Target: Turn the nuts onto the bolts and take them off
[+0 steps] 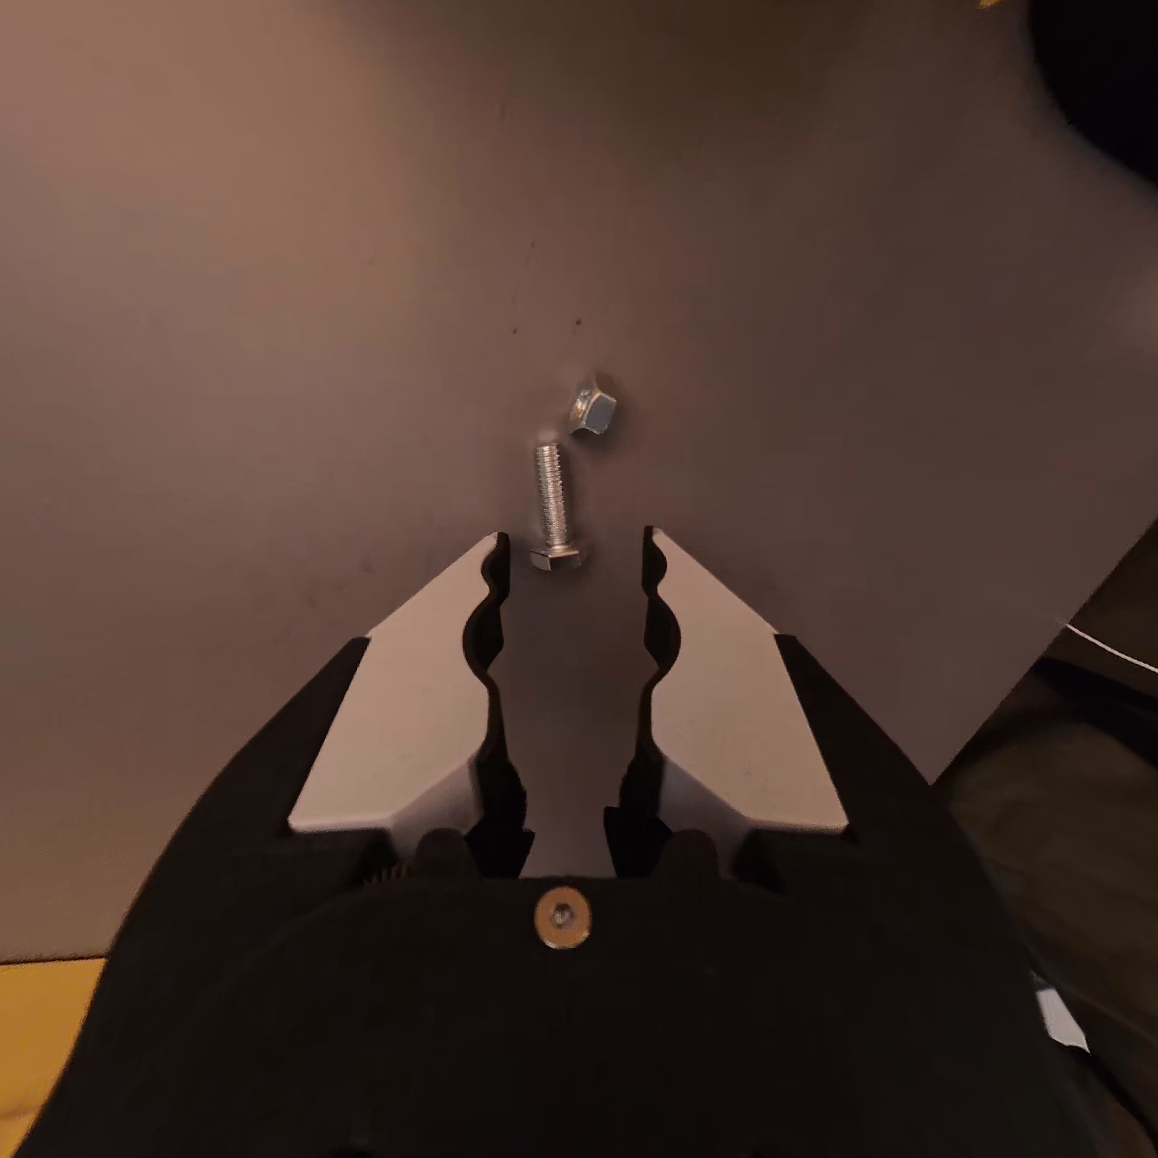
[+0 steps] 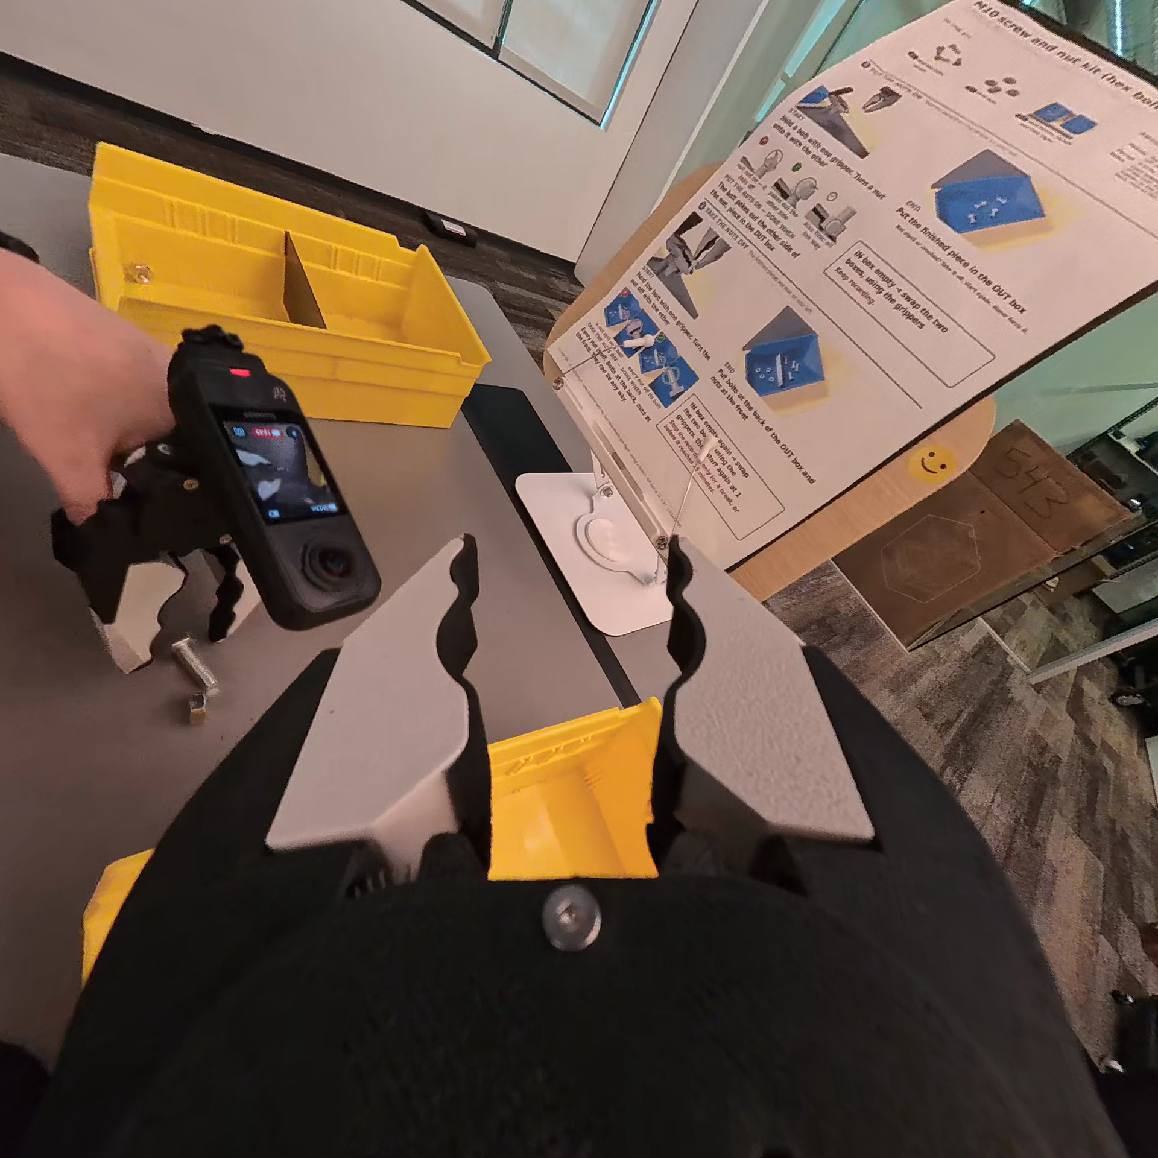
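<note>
A silver hex bolt (image 1: 554, 509) lies flat on the grey table (image 1: 250, 313), head toward me. A silver nut (image 1: 594, 412) lies just beyond its threaded tip, apart from it. My left gripper (image 1: 575, 534) is open and empty, low over the table, its fingertips either side of the bolt head. In the right wrist view the left gripper (image 2: 182, 633) stands over the same bolt (image 2: 195, 665) and nut (image 2: 199, 707), held by a hand (image 2: 69, 376). My right gripper (image 2: 567, 545) is open and empty, raised above a yellow box (image 2: 564, 789).
A second yellow bin (image 2: 282, 294) with a cardboard divider stands at the table's far side, a nut (image 2: 141, 274) on its wall ledge. An instruction sheet on a white stand (image 2: 601, 551) sits at the table's right. The table edge (image 1: 977, 702) runs close on the right.
</note>
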